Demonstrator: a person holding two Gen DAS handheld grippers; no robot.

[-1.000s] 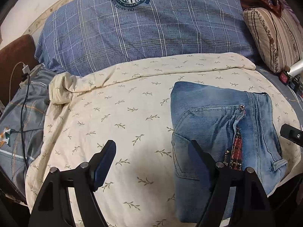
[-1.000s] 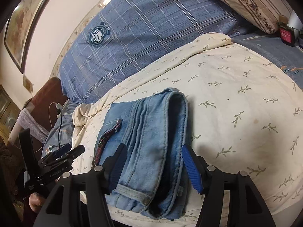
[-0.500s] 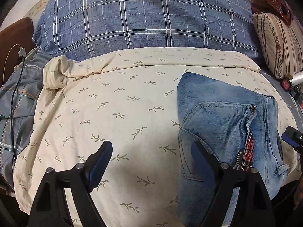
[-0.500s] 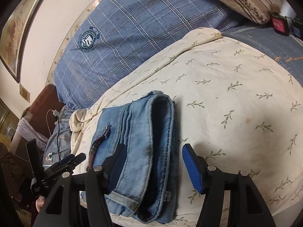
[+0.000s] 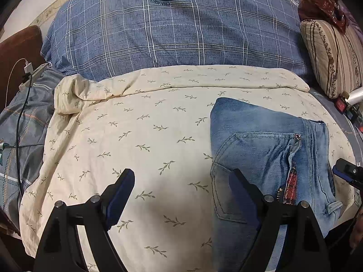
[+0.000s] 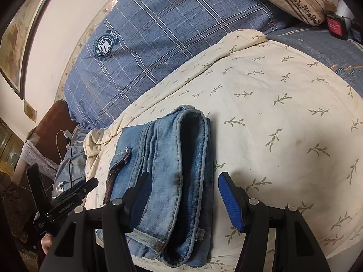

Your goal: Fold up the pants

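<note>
Since the jeans (image 6: 172,170) already sit in a compact folded stack on the cream sheet (image 5: 136,136), folding looks basically finished to me. The right gripper (image 6: 181,200) is spread wide, empty, with the bundle right between and ahead of its fingers. The left gripper (image 5: 181,192) is wide open too, jeans off its right finger. Next I'd just tidy edges or back off.

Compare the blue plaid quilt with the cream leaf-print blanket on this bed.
The blue plaid quilt is checked with white lines and bears a round crest; the cream blanket carries small leaf sprigs. The quilt lies bunched at the far side by the wall, while the blanket is spread nearer, with the folded jeans on it. Both are bedding.
</note>
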